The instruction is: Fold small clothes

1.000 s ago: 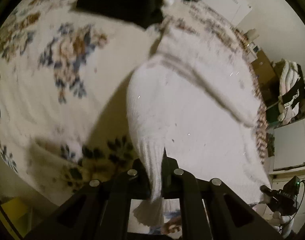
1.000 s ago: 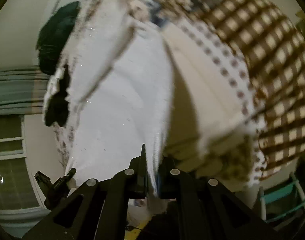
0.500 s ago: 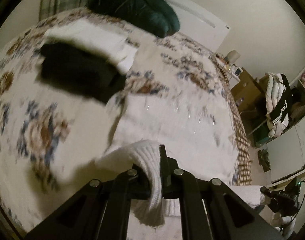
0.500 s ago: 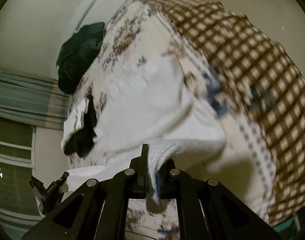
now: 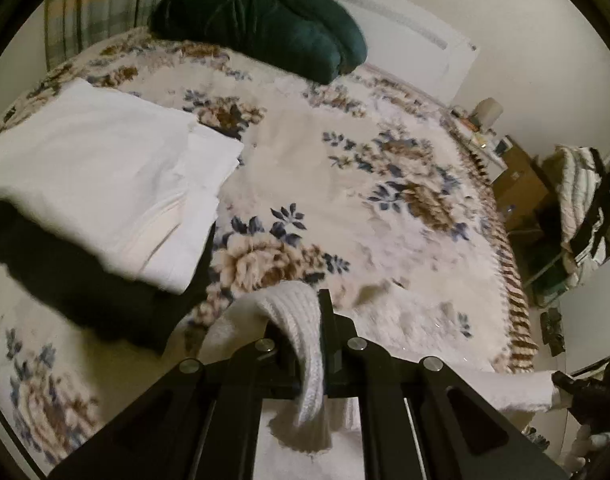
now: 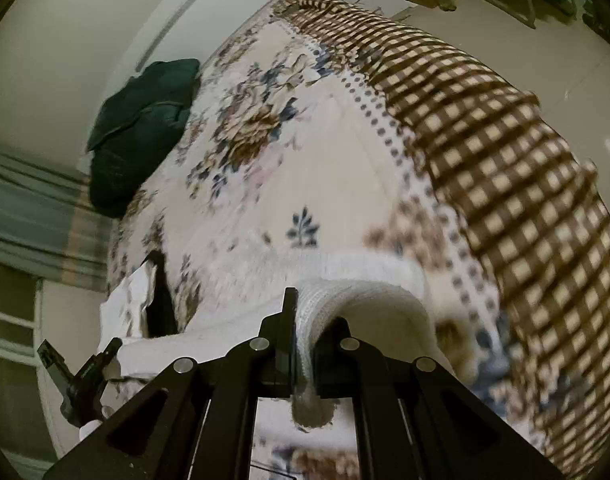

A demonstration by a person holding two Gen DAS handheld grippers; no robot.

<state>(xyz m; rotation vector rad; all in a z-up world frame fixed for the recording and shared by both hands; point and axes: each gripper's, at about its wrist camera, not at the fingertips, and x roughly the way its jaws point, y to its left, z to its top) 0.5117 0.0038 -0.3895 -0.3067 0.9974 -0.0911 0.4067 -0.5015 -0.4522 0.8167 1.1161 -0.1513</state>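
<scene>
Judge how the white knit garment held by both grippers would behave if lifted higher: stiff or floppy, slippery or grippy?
Probably floppy: the white knit garment droops over the left gripper and curls around the right gripper. Its ribbed, fuzzy texture likely resists slipping. It looks fairly thick, so the span between the grippers would probably sag toward the floral blanket.

White ribbed knit garment (image 5: 305, 332), cream bedspread (image 5: 345, 184) with blue-brown flowers, brown-checked border (image 6: 505, 128), seemingly dark-green pillow (image 5: 265, 16).

white ribbed knit garment (image 5: 301, 332), edge draped
</scene>
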